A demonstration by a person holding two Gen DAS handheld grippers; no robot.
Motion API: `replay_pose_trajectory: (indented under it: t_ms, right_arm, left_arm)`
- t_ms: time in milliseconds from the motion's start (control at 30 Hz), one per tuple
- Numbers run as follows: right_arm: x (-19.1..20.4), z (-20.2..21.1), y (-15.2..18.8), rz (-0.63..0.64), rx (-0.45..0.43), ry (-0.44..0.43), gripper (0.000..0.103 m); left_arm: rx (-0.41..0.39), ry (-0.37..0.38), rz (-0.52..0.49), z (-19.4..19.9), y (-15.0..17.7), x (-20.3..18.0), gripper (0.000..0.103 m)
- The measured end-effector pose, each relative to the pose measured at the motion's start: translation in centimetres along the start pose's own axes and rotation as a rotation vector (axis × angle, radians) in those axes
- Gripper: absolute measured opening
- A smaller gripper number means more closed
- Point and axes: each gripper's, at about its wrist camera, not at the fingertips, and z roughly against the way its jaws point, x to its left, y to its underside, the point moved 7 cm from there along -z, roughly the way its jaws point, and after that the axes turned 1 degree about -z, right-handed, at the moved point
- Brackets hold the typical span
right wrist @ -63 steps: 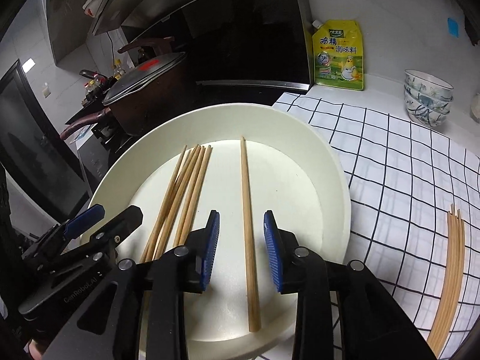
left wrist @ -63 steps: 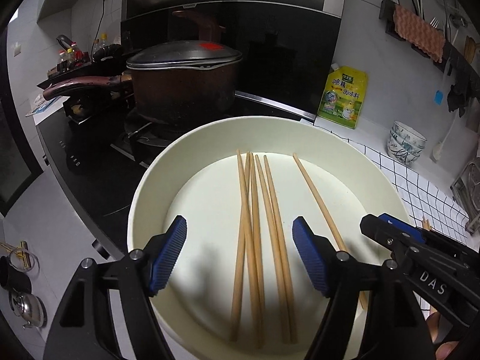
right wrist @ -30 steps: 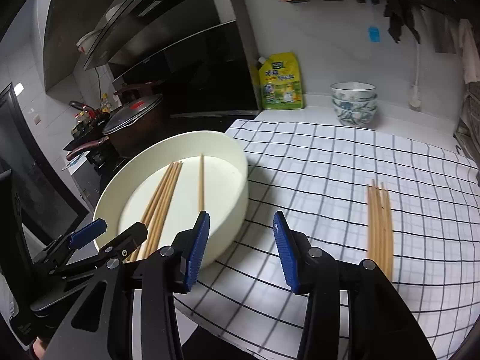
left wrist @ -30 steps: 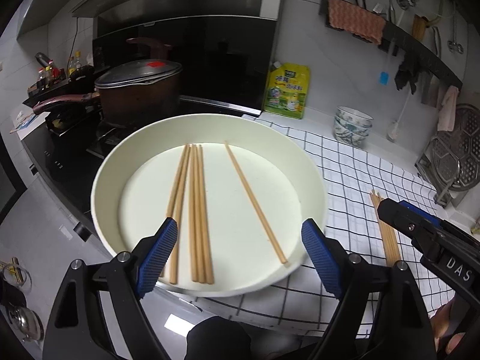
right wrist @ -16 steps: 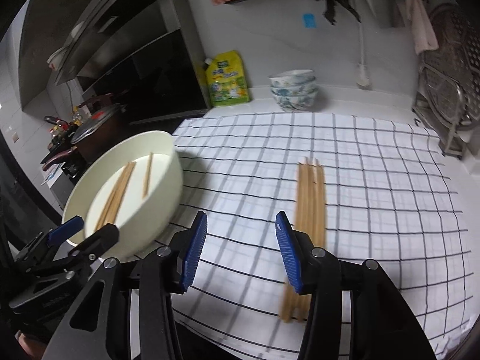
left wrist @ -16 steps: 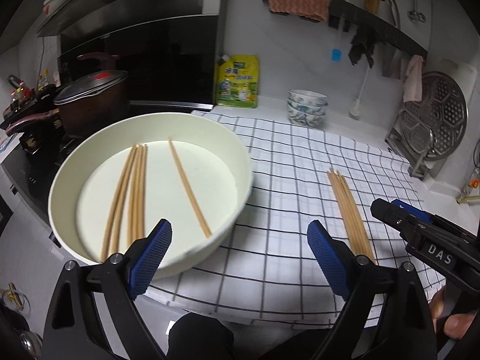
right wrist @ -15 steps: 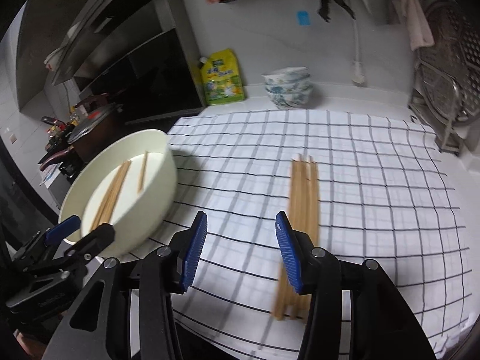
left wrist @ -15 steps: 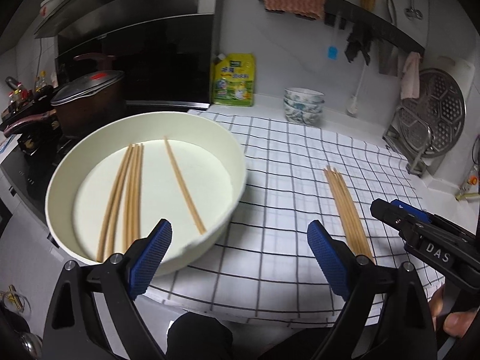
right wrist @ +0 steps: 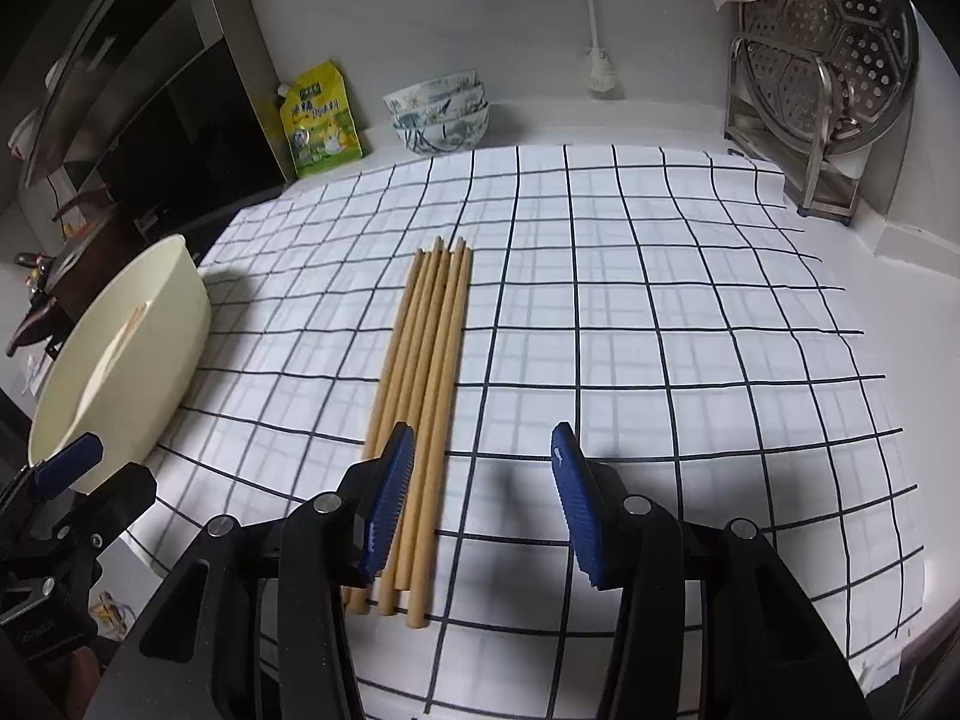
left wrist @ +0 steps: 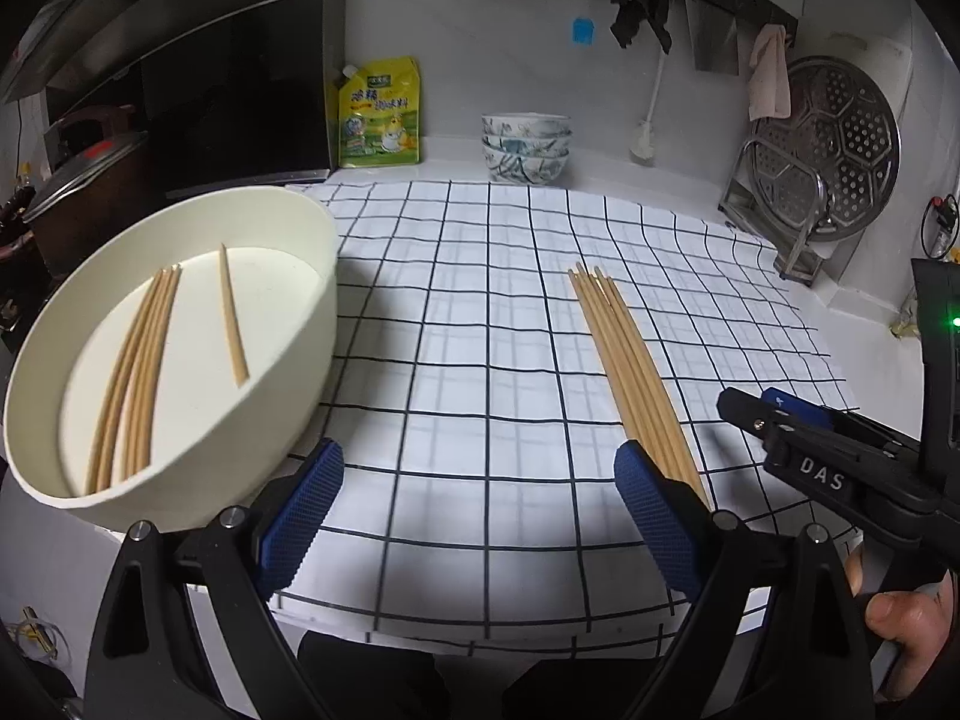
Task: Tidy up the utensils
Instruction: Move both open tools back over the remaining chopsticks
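Several wooden chopsticks lie side by side on the checked cloth. More chopsticks rest inside the cream basin at the left, one apart from the bundle. My left gripper hangs wide open over the cloth's near edge, between basin and laid-out chopsticks, nothing between its pads. My right gripper is open and holds nothing, just right of the near ends of the laid-out chopsticks. The right gripper also shows in the left wrist view at the right edge.
Stacked patterned bowls and a yellow seasoning pouch stand at the back wall. A steel steamer rack stands at the back right. A lidded pot sits on the stove at the left.
Both grippers have swung right, away from the basin and lower toward the cloth. The laid-out chopsticks now lie close under the right gripper. The left jaws widened a little.
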Motion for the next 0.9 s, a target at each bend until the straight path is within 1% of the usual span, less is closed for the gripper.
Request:
replay_pose_trajectory:
  t_ms: [233,433,567,667,900]
  right_arm:
    - [0.4,-1.8,0.0,0.047,0.027,0.01,0.046]
    - [0.1,-2.9,0.4,0.061,0.049,0.017,0.046]
    - [0.5,-3.2,0.7,0.081,0.063,0.006,0.046]
    - [0.6,-3.4,0.8,0.095,0.067,0.016,0.046]
    - [-0.4,-3.2,0.8,0.087,0.067,0.033,0.046]
  left_arm:
    - [0.044,0.0,0.007,-2.2,0.5,-0.6,0.091]
    - [0.055,-0.003,0.014,-3.3,0.4,-0.7,0.091]
    - [0.067,-0.007,0.028,-3.9,0.4,-0.6,0.091]
    - [0.072,-0.01,0.037,-4.3,0.3,-0.5,0.091]
    - [0.078,-0.005,0.035,-4.8,0.1,-1.2,0.091]
